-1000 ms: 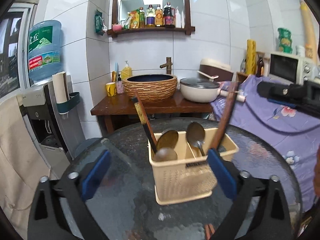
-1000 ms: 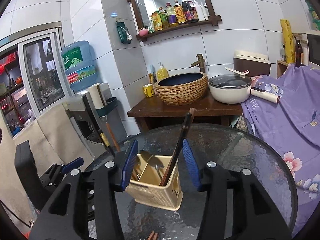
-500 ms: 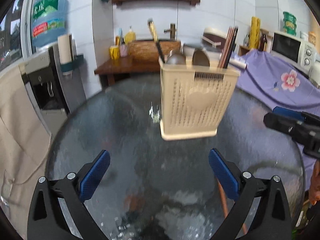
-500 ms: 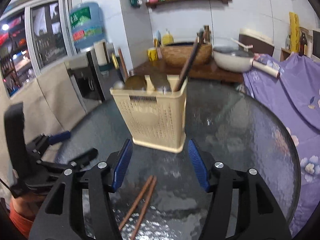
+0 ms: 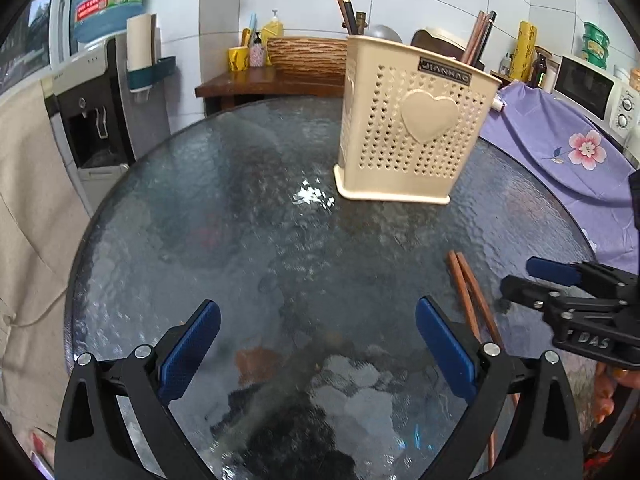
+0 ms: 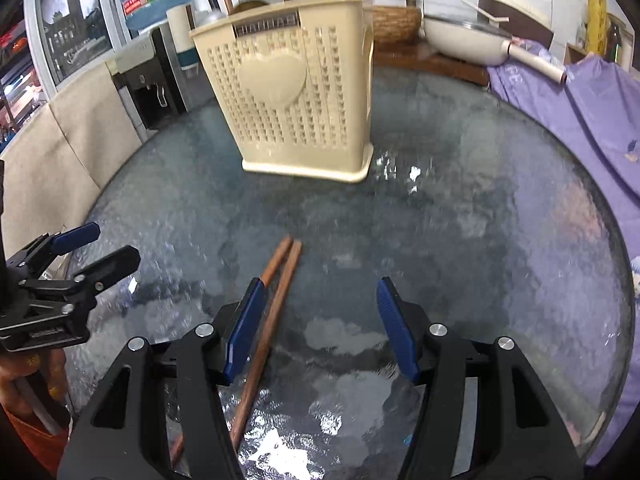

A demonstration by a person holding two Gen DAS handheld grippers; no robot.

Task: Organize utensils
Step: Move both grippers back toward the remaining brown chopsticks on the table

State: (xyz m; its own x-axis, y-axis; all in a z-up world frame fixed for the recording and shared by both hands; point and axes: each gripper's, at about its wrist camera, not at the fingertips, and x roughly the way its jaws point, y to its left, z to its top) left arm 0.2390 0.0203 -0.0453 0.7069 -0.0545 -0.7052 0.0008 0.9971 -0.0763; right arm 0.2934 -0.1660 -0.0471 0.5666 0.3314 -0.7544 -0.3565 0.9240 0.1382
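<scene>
A cream perforated utensil holder (image 5: 408,120) with a heart on its side stands on the round glass table (image 5: 240,240); it also shows in the right wrist view (image 6: 296,96). Chopsticks and spoons stick out of its top. A pair of brown chopsticks (image 6: 276,284) lies flat on the glass, also visible in the left wrist view (image 5: 468,296). My right gripper (image 6: 320,320) is open and low over the table, its left finger beside the chopsticks. My left gripper (image 5: 318,344) is open and empty, left of the chopsticks.
A wooden side table (image 5: 256,80) with a woven basin and a white pot (image 6: 464,36) stands behind the glass table. A water dispenser (image 5: 96,112) is at the left. A purple flowered cloth (image 5: 560,140) covers something at the right, with a microwave behind.
Both grippers have dropped from above the holder down to near the tabletop and pulled back. The loose chopsticks on the glass have come into view. The right gripper now sits over them.
</scene>
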